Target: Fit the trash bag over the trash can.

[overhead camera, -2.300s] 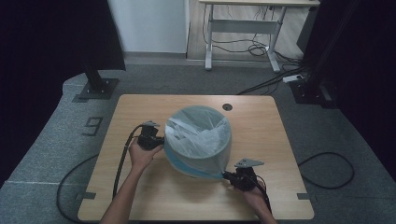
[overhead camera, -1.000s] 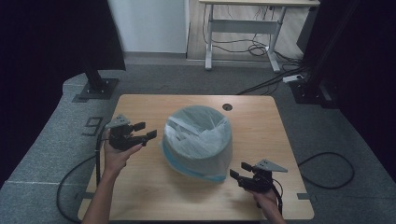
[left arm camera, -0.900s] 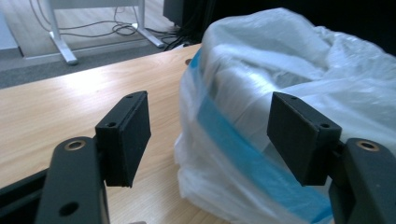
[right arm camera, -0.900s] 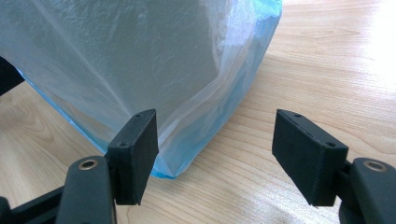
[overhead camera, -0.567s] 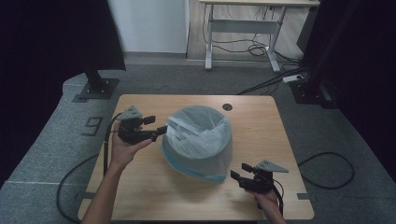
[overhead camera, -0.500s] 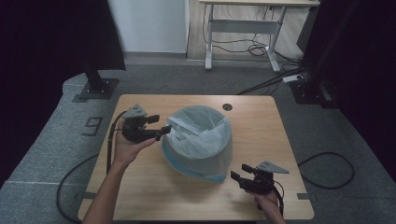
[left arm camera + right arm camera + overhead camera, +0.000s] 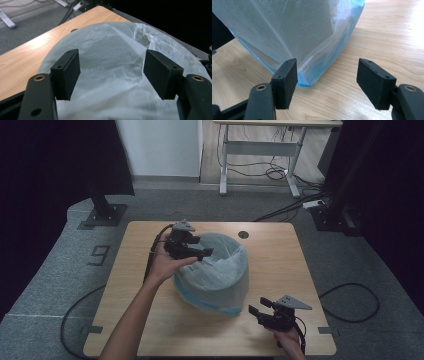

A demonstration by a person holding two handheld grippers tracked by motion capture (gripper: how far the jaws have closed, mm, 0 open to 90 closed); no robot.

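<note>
Fingers (image 7: 66, 72) of both your grippers stand open, holding nothing; at frame centre, the left gripper (image 7: 200, 254) could snag the bag liner (image 7: 220, 265) and tip the bin (image 7: 212, 302).

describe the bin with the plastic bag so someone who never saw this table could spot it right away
On the wooden table, look near the middle, between the two grippers. There stands a blue bin draped in a whitish translucent plastic liner. It is the bulkiest thing on the tabletop, and the only pale one.
</note>
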